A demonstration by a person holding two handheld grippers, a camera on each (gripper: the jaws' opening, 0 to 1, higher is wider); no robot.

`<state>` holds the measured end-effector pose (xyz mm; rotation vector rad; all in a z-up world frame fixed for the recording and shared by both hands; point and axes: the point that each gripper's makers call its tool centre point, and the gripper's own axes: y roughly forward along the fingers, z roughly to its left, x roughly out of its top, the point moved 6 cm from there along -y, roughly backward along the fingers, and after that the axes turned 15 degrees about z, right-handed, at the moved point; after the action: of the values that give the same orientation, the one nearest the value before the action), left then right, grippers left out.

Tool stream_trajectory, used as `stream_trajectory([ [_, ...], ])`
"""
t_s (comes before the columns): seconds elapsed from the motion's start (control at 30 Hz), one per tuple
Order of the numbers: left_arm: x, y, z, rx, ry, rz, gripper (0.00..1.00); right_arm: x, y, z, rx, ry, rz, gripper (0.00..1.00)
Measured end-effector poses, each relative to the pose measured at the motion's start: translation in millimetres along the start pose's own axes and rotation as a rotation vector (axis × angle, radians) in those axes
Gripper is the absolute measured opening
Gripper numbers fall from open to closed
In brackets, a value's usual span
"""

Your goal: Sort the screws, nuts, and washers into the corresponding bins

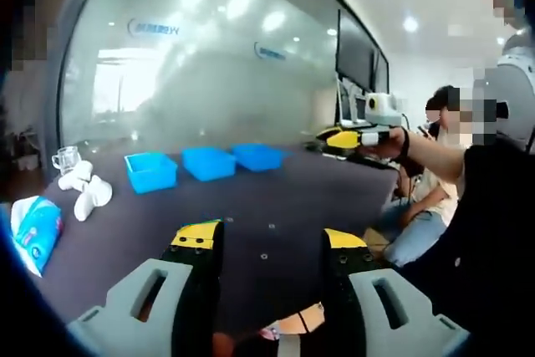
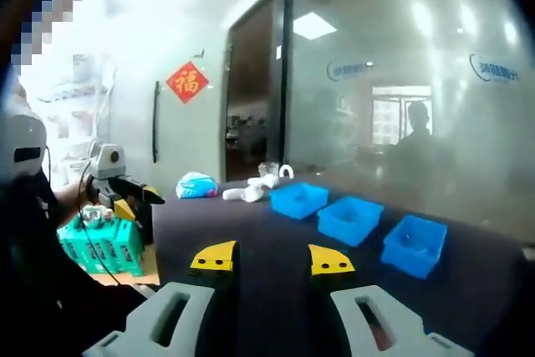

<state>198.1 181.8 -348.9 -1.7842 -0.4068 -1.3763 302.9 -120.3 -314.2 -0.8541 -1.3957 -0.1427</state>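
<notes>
left gripper view: from near table (image 1: 276, 194) edge, facing across toward glass wall (image 1: 209, 64), bins (image 1: 207, 162) well ahead | right gripper view: raised off the table end, looking along it | shared: bins (image 2: 349, 219), table (image 2: 251, 240), glass wall (image 2: 401, 81)

three bins (image 1: 206, 162) stand side by side in a row on the table (image 1: 318, 194), toward its far edge before a glass wall (image 1: 209, 56). small hardware pieces (image 1: 264, 255) lie scattered on the table nearer the camera. a packet (image 1: 38, 232) lies at the table's left end.
</notes>
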Motion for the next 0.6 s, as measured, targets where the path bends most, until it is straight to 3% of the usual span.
stream_trajectory([
  [0.2, -3.2, 0, -1.8, -0.004, 0.003, 0.013, 0.44, -8.5, 6, 14, 0.048, -0.136, 0.105, 0.32],
  [0.6, -10.8, 1, -5.2, -0.009, 0.009, 0.043, 0.43, 1.7, 29, 25, 0.158, -0.179, 0.229, 0.27],
])
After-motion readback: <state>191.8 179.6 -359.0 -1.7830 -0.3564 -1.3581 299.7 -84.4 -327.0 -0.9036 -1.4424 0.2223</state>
